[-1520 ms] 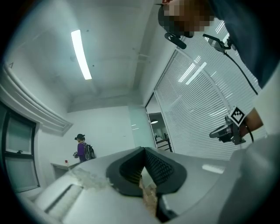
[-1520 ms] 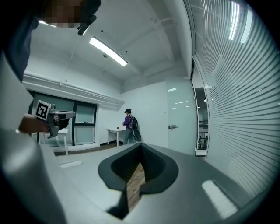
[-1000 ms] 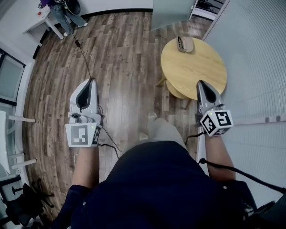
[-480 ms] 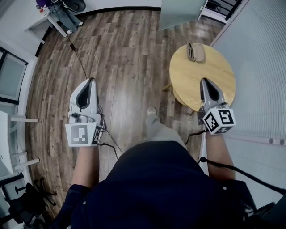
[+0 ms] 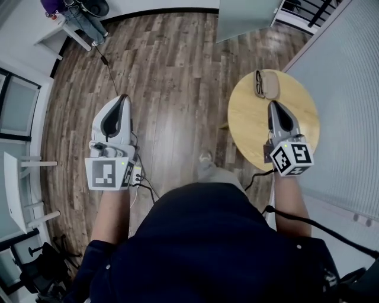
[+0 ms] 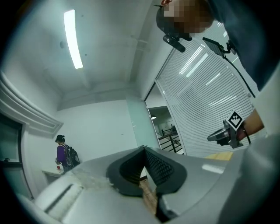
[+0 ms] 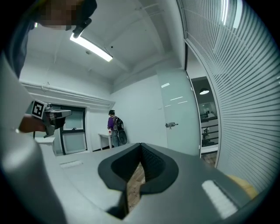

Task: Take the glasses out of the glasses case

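Observation:
A tan glasses case [image 5: 270,84] lies at the far side of a small round wooden table [image 5: 249,118] in the head view. Dark-framed glasses [image 5: 259,83] rest against its left side; whether they sit in it or beside it I cannot tell. My right gripper [image 5: 273,103] hovers over the table, jaws shut and empty, tip a short way before the case. My left gripper [image 5: 123,96] is held over the wood floor far left of the table, shut and empty. Both gripper views look up at walls and ceiling, each with the jaws [image 6: 143,148] [image 7: 140,143] meeting at the tip.
A wall of blinds [image 5: 349,89] runs close along the table's right. A black cable [image 5: 109,74] trails over the floor from a white desk [image 5: 65,29], where a person in purple [image 5: 54,6] stands. White furniture [image 5: 18,177] lines the left wall.
The person holding the grippers has stepped toward the table; it and the case sit nearer now, and the right gripper is over the tabletop. Both grippers stay shut.

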The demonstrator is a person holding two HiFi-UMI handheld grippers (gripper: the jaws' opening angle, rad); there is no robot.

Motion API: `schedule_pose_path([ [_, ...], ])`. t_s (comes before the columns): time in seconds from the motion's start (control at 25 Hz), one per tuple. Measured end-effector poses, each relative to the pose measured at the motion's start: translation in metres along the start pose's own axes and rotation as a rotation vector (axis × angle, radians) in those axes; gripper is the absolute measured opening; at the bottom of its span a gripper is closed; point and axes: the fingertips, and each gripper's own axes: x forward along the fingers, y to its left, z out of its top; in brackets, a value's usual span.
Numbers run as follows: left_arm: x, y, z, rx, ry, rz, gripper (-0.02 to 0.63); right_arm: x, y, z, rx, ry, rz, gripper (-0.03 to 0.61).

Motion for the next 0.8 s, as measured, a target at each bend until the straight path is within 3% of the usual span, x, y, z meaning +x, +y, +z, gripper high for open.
schedule_pose_path([
  [0.64, 0.162, 0.019, -0.037, 0.014, 0.016, -0.047, 0.005, 0.133, -0.090, -0.015, 0.015, 0.007, -0.018, 0.006],
  [0.8, 0.205, 0.025, -0.044, 0.001, 0.007, -0.114, 0.005, 0.149, -0.103, -0.011, 0.024, 0.010, -0.070, 0.006],
])
